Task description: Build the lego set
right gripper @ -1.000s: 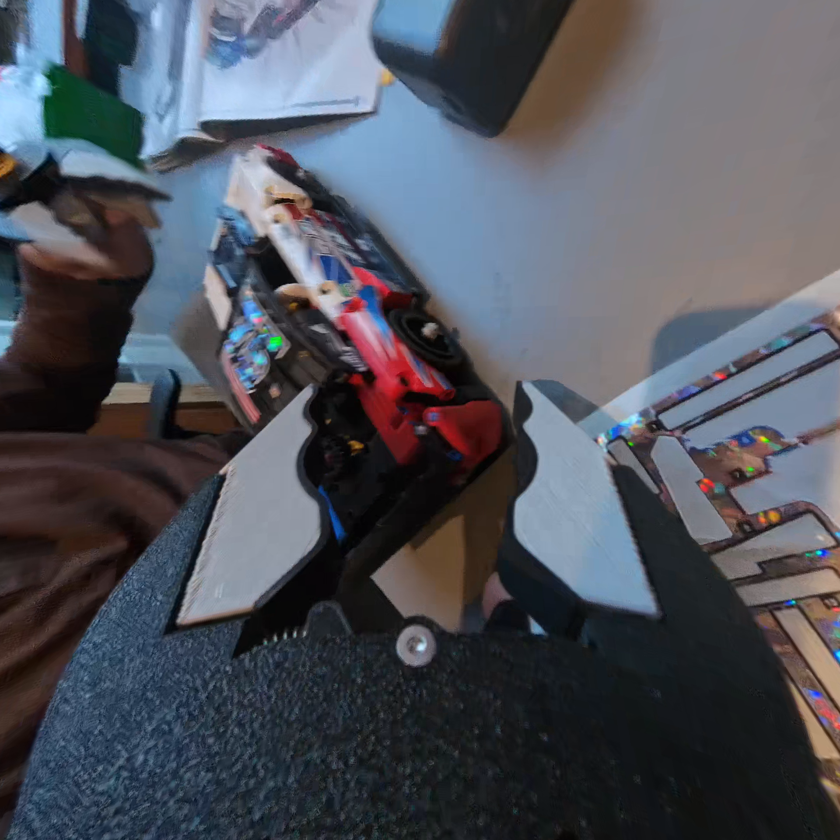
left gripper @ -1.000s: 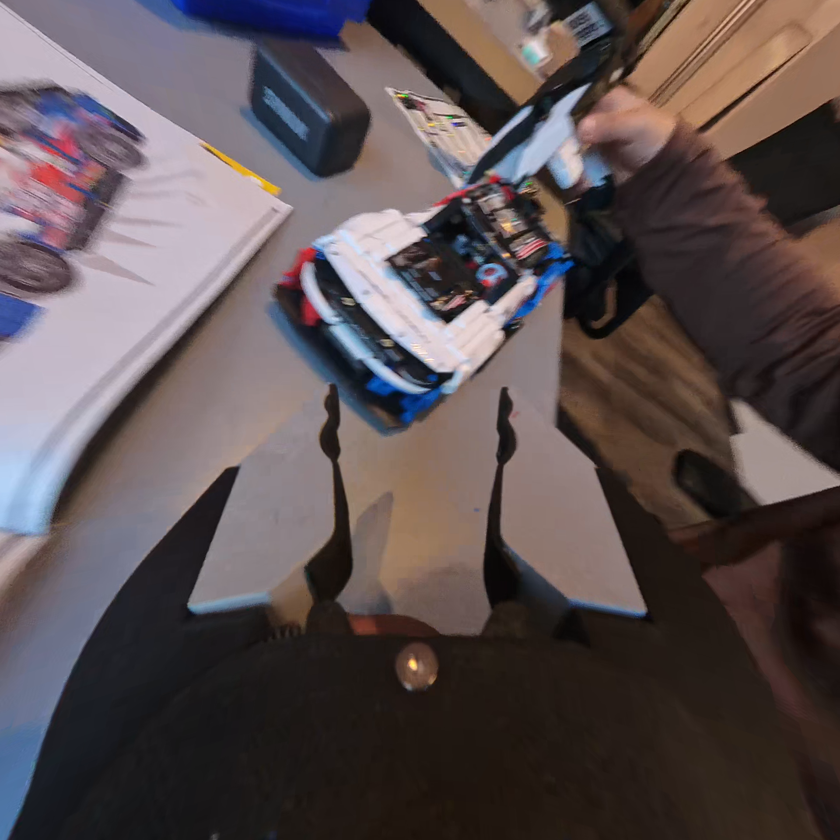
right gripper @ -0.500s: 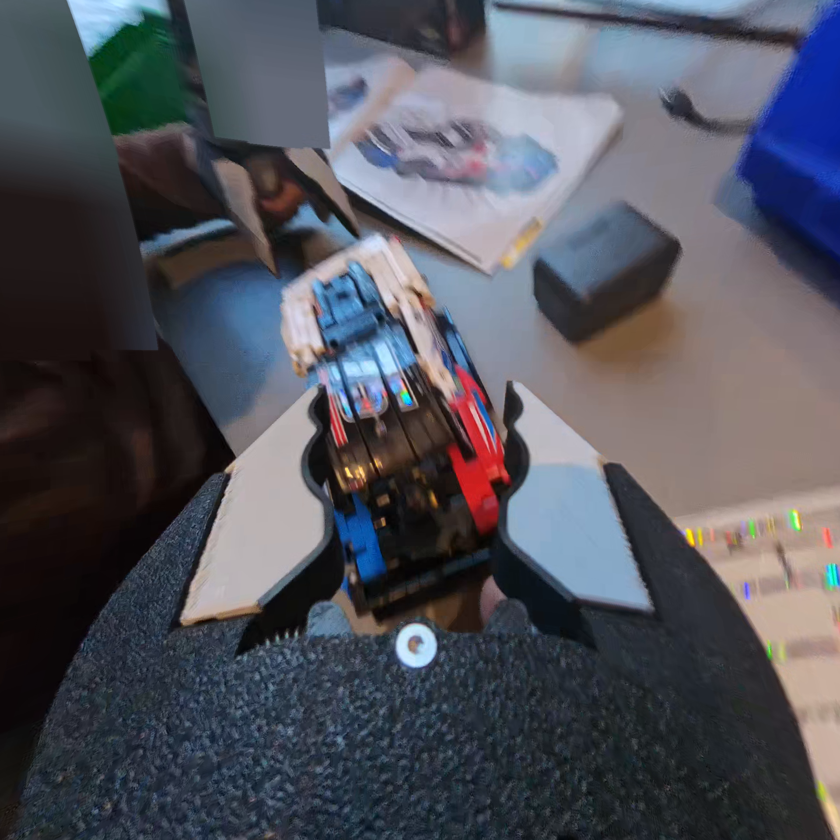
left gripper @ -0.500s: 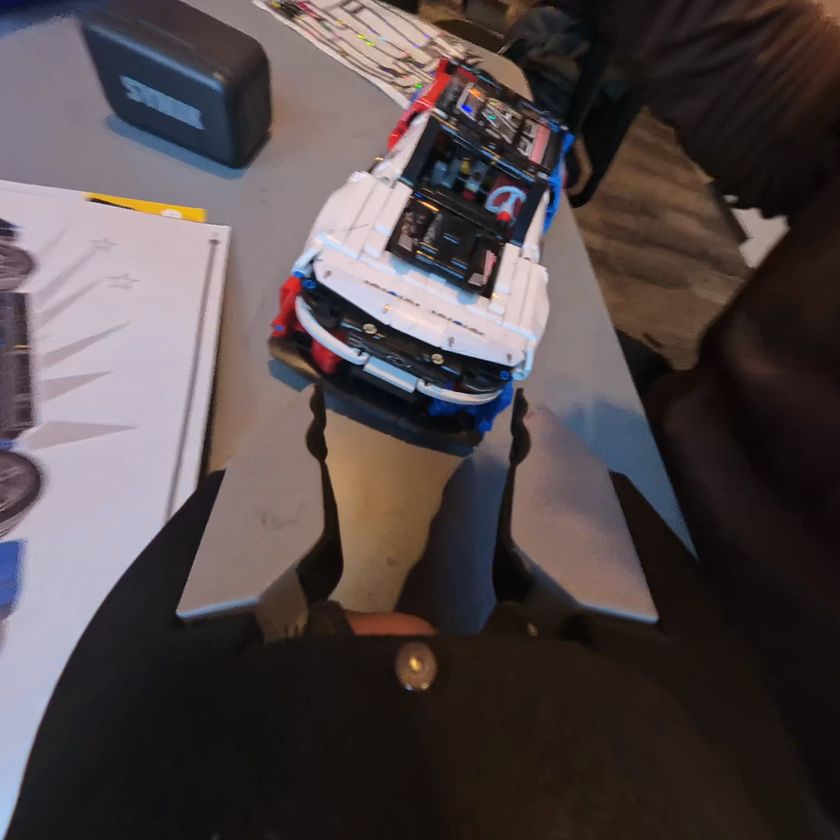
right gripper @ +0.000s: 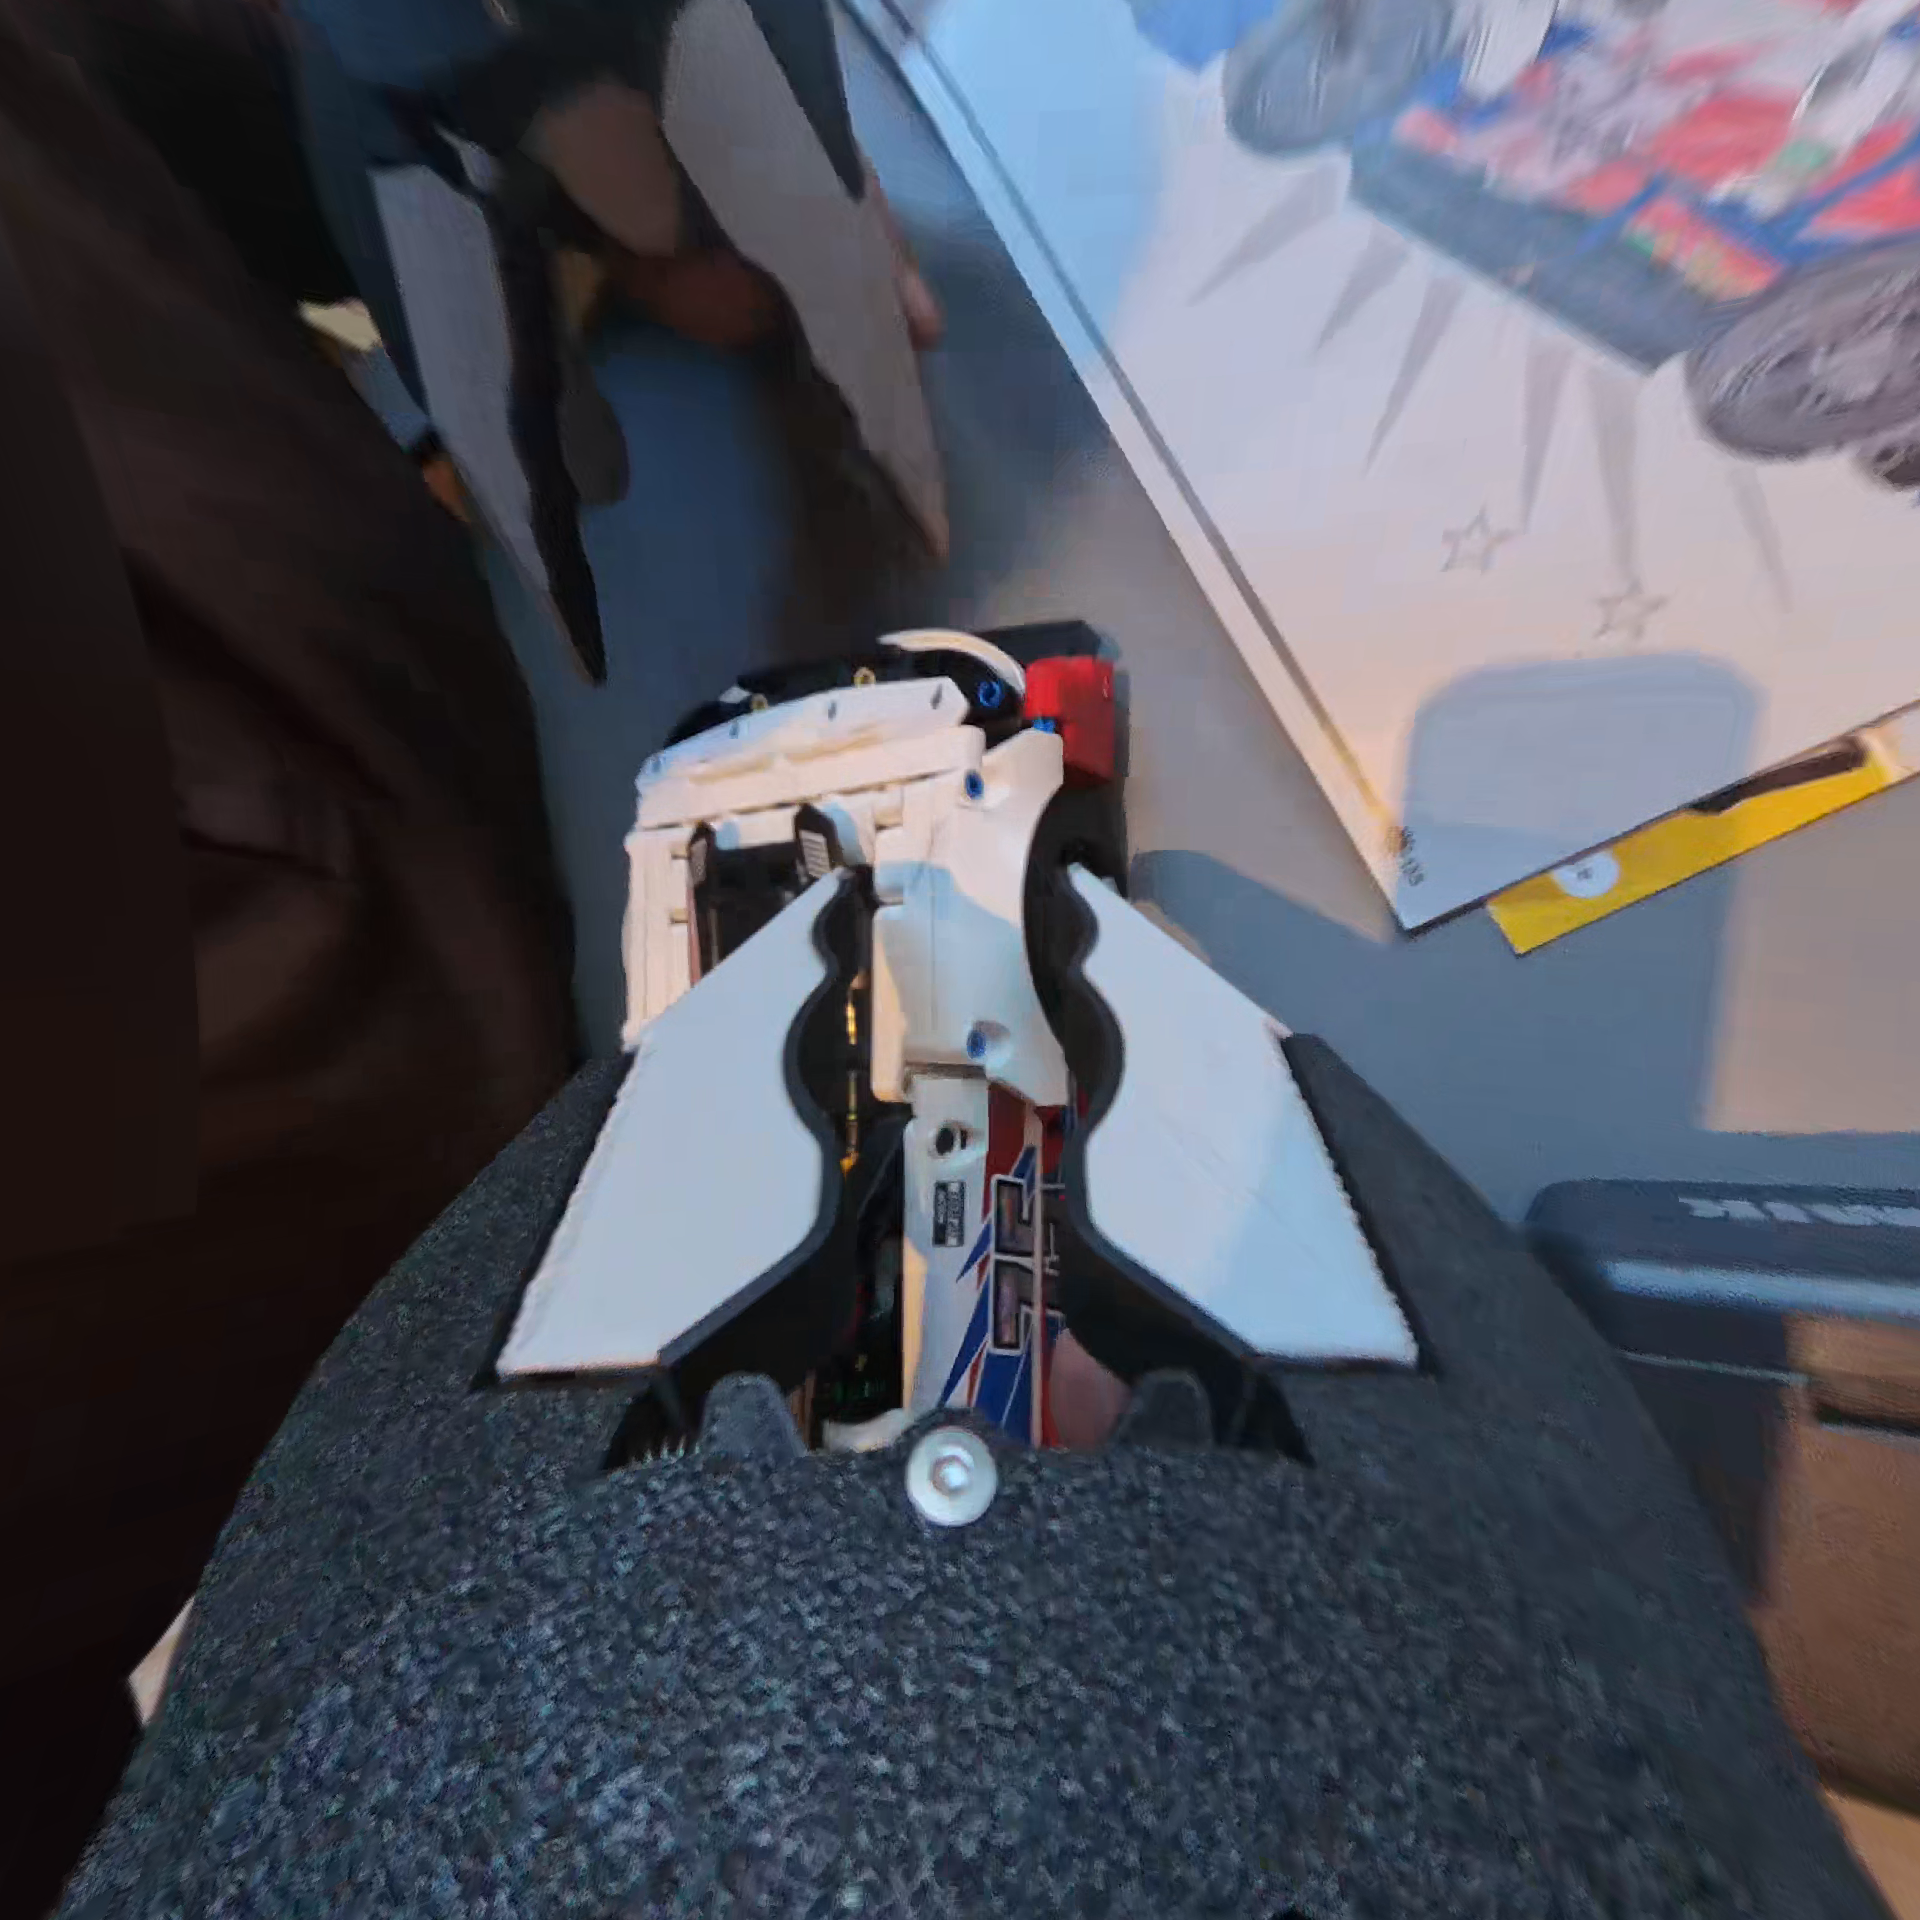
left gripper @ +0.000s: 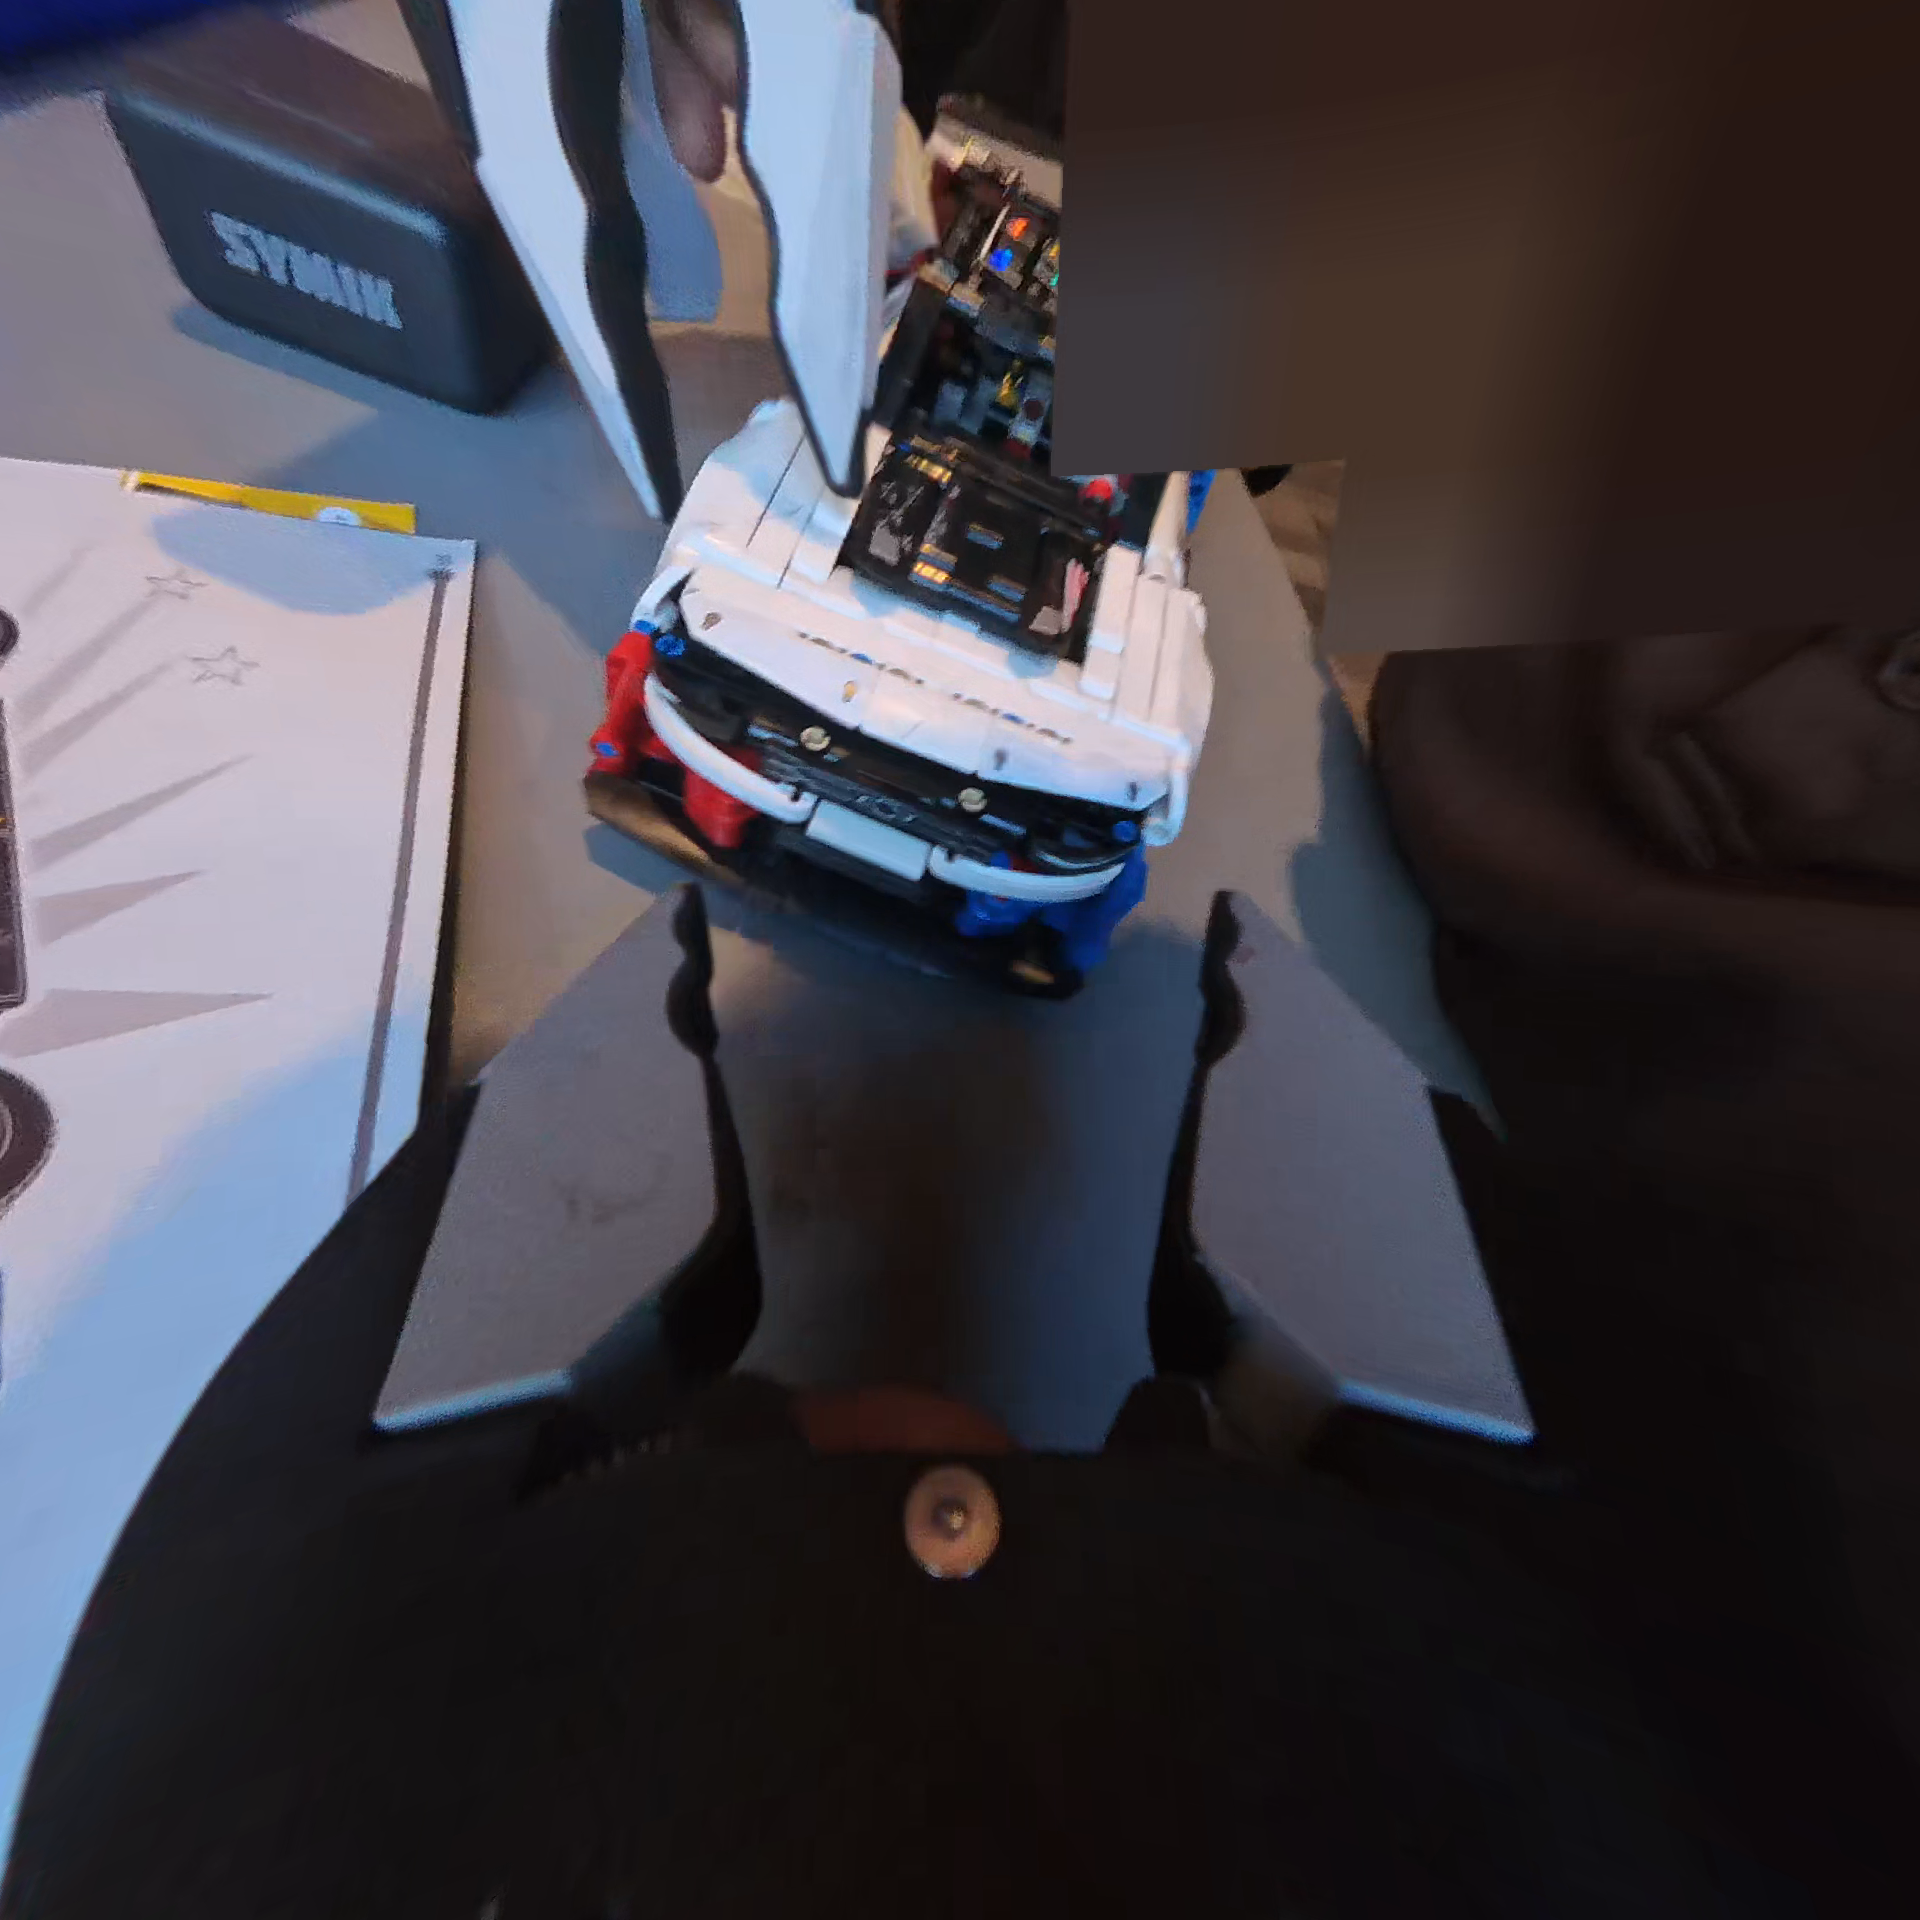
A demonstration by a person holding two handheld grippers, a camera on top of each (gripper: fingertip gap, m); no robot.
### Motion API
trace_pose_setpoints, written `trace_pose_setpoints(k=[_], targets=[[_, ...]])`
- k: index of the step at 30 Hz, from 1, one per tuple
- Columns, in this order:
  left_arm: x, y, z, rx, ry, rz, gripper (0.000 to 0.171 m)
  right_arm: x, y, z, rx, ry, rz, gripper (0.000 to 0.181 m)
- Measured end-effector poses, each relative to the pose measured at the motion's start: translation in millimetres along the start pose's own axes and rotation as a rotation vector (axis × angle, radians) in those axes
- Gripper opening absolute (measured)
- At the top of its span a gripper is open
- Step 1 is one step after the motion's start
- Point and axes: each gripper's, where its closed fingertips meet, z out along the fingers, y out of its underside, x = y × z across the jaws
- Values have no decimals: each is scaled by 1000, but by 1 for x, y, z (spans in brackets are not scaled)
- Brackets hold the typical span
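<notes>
The lego car (left gripper: 935, 707) is white with red and blue corners and a black open top, and it stands on the grey table (left gripper: 540, 935) with its nose toward my left gripper. My left gripper (left gripper: 956, 935) is open and empty, just short of the nose. It also shows in the right wrist view (right gripper: 769, 613), beyond the car. My right gripper (right gripper: 956, 894) reaches along the car's side. Its jaws are closed on the white side panel of the car (right gripper: 966, 987). In the left wrist view the right gripper (left gripper: 748, 457) comes down from above, one finger outside the car and one on the hood.
A large white booklet with a car picture (left gripper: 208, 883) lies left of the car and shows in the right wrist view (right gripper: 1455, 468). A black case (left gripper: 312, 239) stands behind it and also shows at the right (right gripper: 1714, 1299). A person's brown sleeve (left gripper: 1662, 883) fills the right side. Some 9 cm of space lies between my two pairs of fingers. Measured from the fingertips, the black case (left gripper: 312, 239) is 12 cm or so from the right gripper and 20 cm from the left.
My right gripper has swung from the car's rear to its side and its jaws have narrowed onto the side panel. My left gripper has stayed open in front of the nose.
</notes>
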Motion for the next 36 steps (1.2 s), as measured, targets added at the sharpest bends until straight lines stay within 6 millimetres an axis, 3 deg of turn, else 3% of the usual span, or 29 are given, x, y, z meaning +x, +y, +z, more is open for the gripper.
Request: trace_pose_setpoints(k=[3, 9, 11, 13, 15, 17, 18, 21, 23, 26, 29, 33, 36], targets=[[1, 6, 4, -46, 14, -8, 91, 3, 4, 8, -17, -53, 52, 33], [10, 10, 8, -68, -10, 98, 80, -3, -12, 14, 62, -165, 58, 36], [9, 12, 9, -82, -30, 105, 81, 3, -11, 11, 45, -85, 56, 43], [7, 11, 7, -69, -68, 115, 77, 7, -16, -8, 91, 47, 46, 43], [4, 11, 3, -55, -113, 144, 67, -4, -18, -33, 169, 181, 27, 47], [12, 14, 0, -52, -114, 181, 48, -35, -11, -45, 237, 284, -26, 48], [15, 15, -2, -50, -122, 202, 48, -51, -4, -44, 257, 338, -47, 48], [21, 20, -5, -49, -178, 244, 46, -85, 23, -29, 266, 566, -117, 48], [26, 24, -6, -60, -206, 263, 45, -101, 36, -16, 287, 710, -147, 39], [32, 24, -5, -58, -263, 336, 29, -118, 49, 15, 282, 797, -164, 34], [44, 21, 1, -38, -307, 433, 16, -118, 50, 39, 211, 944, -263, 34], [40, 18, 7, -47, -413, 443, 17, -105, 34, 47, 88, 1263, -466, 23], [35, 12, 8, -26, -454, 414, 16, -98, 20, 53, 35, 1381, -578, 20]])
